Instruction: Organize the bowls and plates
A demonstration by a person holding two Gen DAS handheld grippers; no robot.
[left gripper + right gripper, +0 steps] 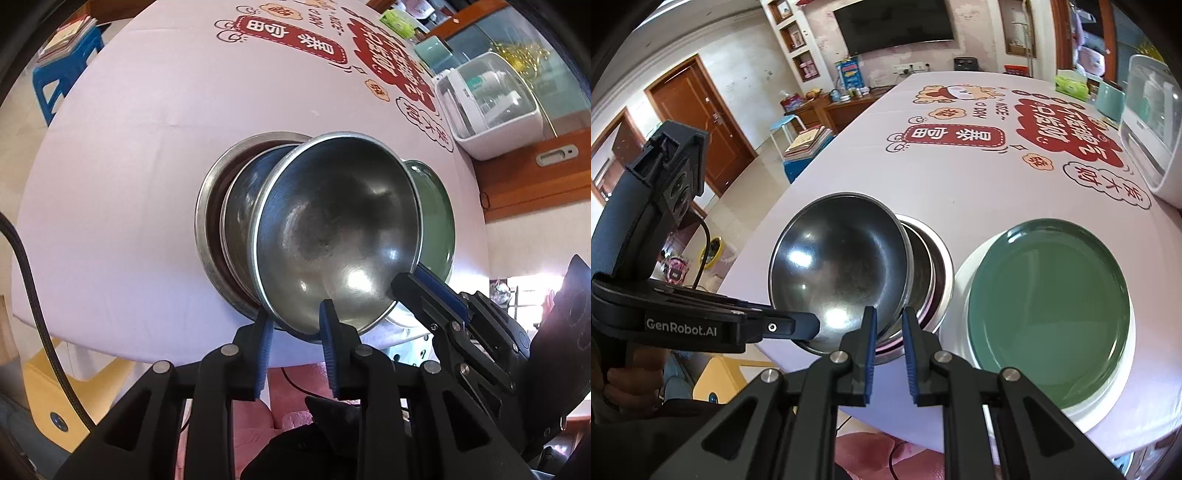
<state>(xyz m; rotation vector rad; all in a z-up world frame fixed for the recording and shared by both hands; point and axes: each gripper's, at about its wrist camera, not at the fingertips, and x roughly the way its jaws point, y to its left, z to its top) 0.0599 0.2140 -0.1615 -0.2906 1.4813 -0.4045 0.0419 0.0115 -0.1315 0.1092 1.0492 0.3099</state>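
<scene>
A steel bowl (332, 236) (842, 266) is tilted above a stack of steel bowls (218, 221) (931, 266) near the table's front edge. Both grippers pinch its near rim. My left gripper (295, 317) is shut on the rim; it also shows in the right wrist view (809, 326). My right gripper (888, 317) is shut on the rim further right; it also shows in the left wrist view (406, 280). A green plate (1049, 299) (436, 206) lies on a white plate (960, 325) to the right.
The table (960, 177) has a pink cloth with red print. A white lidded appliance (1152, 133) (491, 103) stands at its right edge. A blue stool with books (66, 48) (809, 147) stands past the left edge.
</scene>
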